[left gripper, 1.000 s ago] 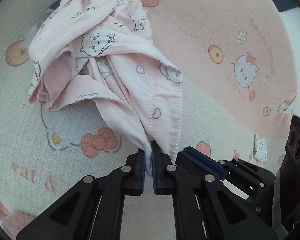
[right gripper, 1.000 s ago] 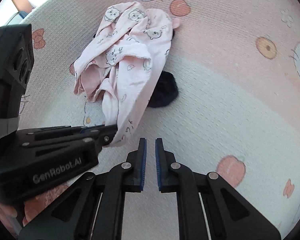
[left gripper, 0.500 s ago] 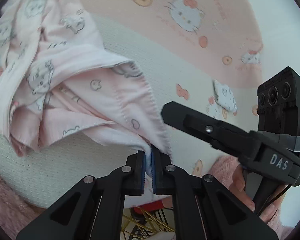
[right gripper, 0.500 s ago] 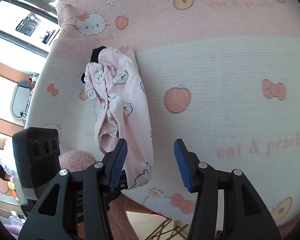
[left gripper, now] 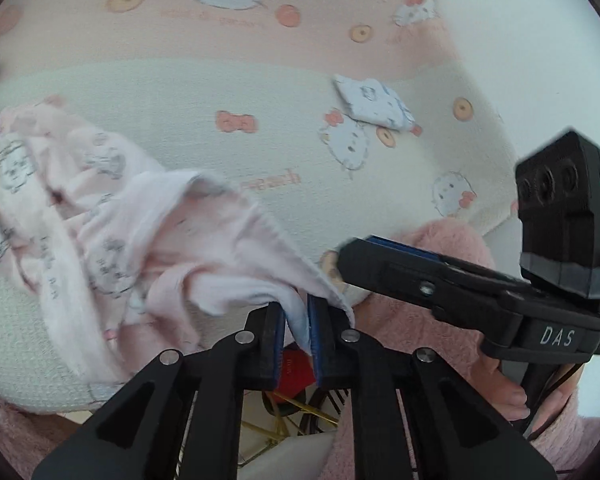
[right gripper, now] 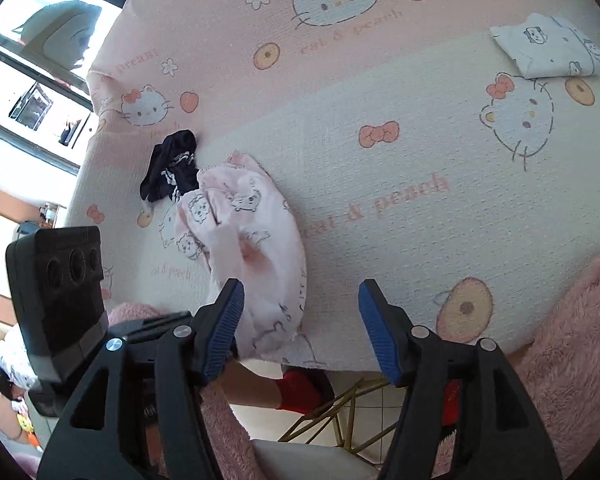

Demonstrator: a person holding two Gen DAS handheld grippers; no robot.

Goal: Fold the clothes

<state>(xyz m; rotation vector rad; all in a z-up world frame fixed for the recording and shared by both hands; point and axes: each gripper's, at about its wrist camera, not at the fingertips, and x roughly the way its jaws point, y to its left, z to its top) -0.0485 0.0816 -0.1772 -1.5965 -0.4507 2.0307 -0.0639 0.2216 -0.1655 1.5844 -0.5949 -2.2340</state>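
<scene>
Pink cartoon-print garment lies crumpled on the table cover, trailing from about 9 o'clock in the left wrist view down to the near edge at 6 o'clock. Left gripper: fingers a narrow gap apart and opening, a pale fold of the garment between the blue pads; cannot tell whether the pads press it. Right gripper: fingers wide apart and opening, nothing between them; the garment's near end sits just inside the left finger, at roughly 7 o'clock in its view. Dark blue cloth touches the garment's far end, toward 10 o'clock. Small folded white garment rests well apart, at 2 o'clock. Fuzzy pink sleeve shows behind the right gripper, at 4 o'clock.
</scene>
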